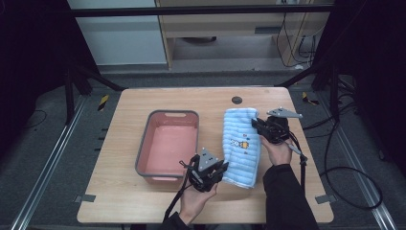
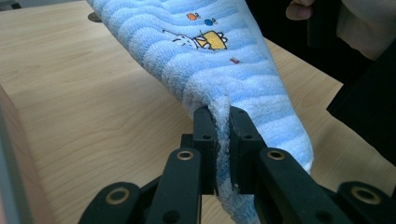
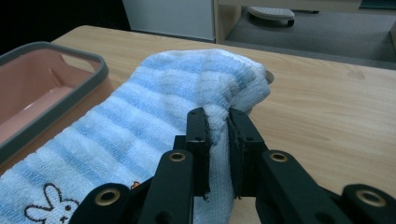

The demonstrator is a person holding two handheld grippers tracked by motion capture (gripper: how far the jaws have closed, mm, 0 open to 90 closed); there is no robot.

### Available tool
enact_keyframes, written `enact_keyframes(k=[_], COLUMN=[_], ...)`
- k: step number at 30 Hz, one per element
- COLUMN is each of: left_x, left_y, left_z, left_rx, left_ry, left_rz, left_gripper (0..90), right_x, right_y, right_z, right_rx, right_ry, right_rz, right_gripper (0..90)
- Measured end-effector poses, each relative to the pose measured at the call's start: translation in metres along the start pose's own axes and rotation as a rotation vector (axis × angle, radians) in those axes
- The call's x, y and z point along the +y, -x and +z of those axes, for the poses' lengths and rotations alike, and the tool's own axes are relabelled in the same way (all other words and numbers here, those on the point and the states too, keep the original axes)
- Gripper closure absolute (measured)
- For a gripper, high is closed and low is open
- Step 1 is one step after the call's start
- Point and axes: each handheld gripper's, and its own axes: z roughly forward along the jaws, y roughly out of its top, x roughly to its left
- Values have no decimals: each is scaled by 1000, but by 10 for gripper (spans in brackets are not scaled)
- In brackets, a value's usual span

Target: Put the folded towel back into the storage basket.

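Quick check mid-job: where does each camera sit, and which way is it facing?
High view: above the person's side, looking forward and down at the table; forearms, both hands show.
Left gripper view: on the left gripper, looking along black jaws shut on the blue towel.
Right gripper view: on the right gripper, jaws clamping the towel.
Shared: towel, table.

Towel blue-white striped; tub pink, grey rim.

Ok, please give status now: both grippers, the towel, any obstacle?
Left gripper shut on blue striped towel, near end. Right gripper shut on far end. Pink basin beside towel, apart.
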Motion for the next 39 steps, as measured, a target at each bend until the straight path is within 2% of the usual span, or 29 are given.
enact_keyframes(k=[5,15,21,24,26,29,31,33,35,39], left_x=[12,23,27,29,29,29,29,29,28,26], left_y=[-6,-16,-26,-36,-39,-45,-49,-55,-58,-69], left_z=[-15,-37,-50,-61,-64,-74,-79,-87,-90,-100], left_rx=[17,36,60,78,81,93,101,111,117,135], left_ry=[22,51,68,78,81,93,99,99,102,108], left_rz=[16,21,17,13,12,6,4,5,1,-14], left_gripper=[830,830,830,830,830,830,830,830,830,830], right_x=[17,41,53,61,63,70,71,77,78,85], right_y=[-11,-28,-42,-54,-56,-69,-71,-80,-83,-97], right_z=[-5,-8,-3,1,2,7,9,14,15,26], right_rx=[-3,10,19,28,28,40,44,57,57,73], right_ry=[22,57,75,84,86,88,89,92,92,88], right_rz=[-16,-30,-35,-40,-40,-53,-52,-61,-64,-71], right_gripper=[801,801,800,800,800,800,800,799,800,799])
